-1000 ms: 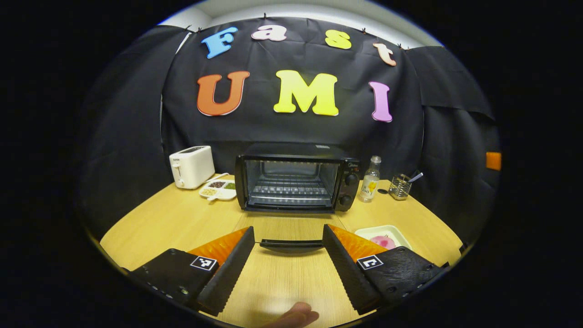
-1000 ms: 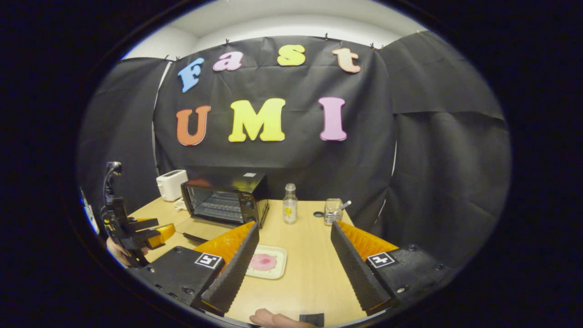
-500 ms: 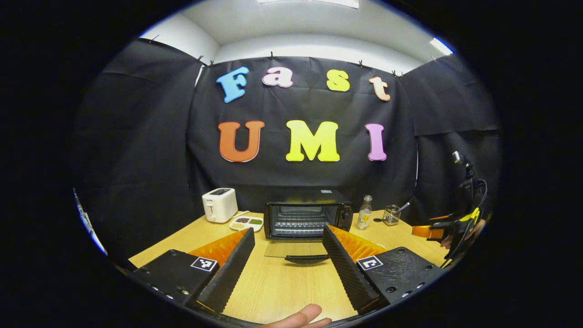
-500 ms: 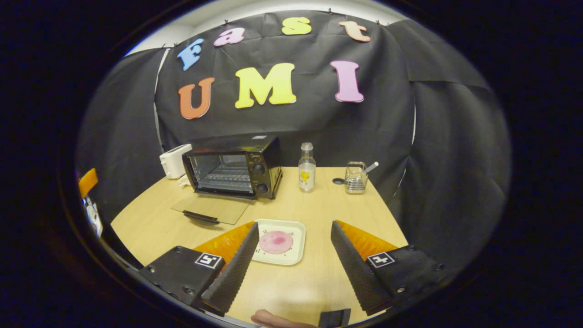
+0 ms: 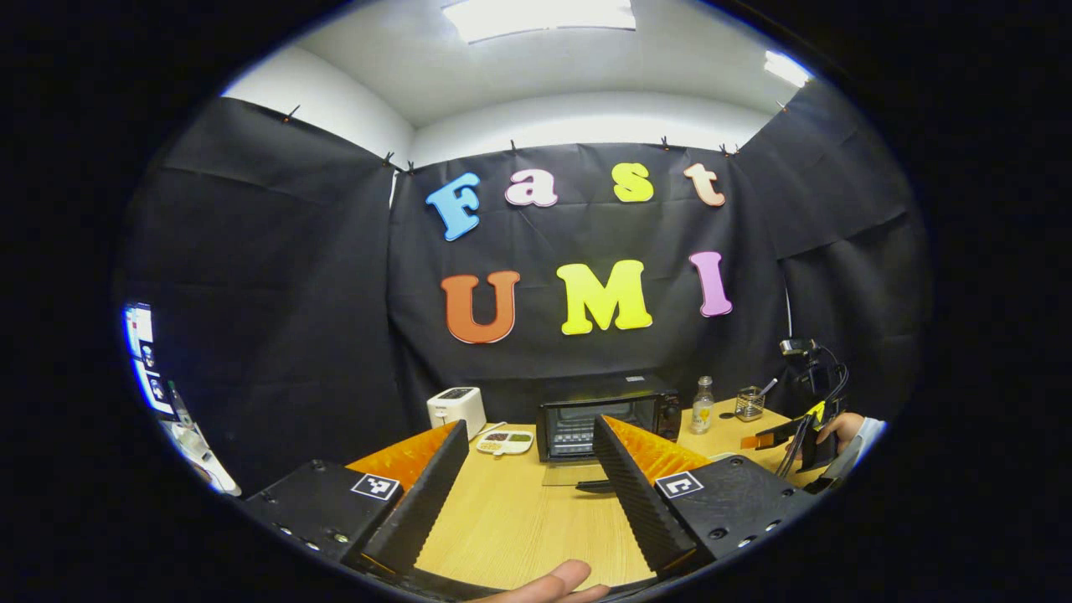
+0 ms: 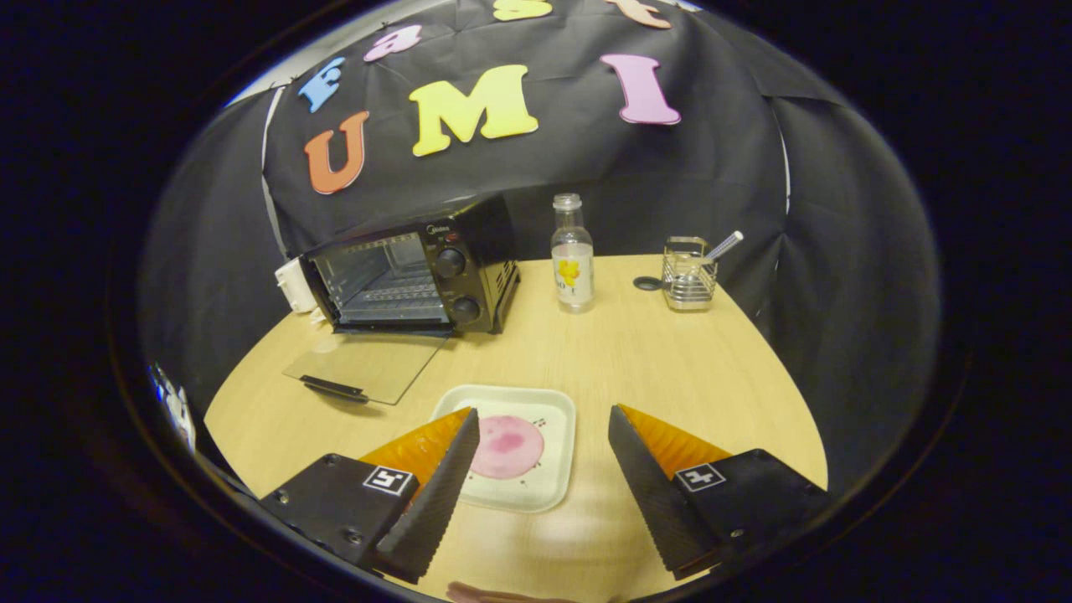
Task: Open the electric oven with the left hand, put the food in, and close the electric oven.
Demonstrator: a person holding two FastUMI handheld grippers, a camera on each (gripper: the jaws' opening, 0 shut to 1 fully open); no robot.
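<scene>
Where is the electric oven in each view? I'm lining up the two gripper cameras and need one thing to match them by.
Left gripper view: the electric oven sits small at centre, far across the table, door folded down, partly behind the left gripper.
Right gripper view: the electric oven stands upper left, door open flat on the table.
Shared landmark: the clear bottle beside the oven's knob side.

Left gripper [image 5: 530, 469] was held level, fingers spread wide, nothing between them. Fingertip of holding hand [image 5: 553, 581] showed at bottom edge of left gripper view. Right gripper [image 6: 543, 456] was tilted downward, fingers [image 6: 435, 494] likewise wide apart, gripping nothing. In left gripper view, right gripper [image 5: 766, 437] appeared far right, held by hand [image 5: 837, 427] with pale sleeve [image 5: 858, 444] at wrist.
</scene>
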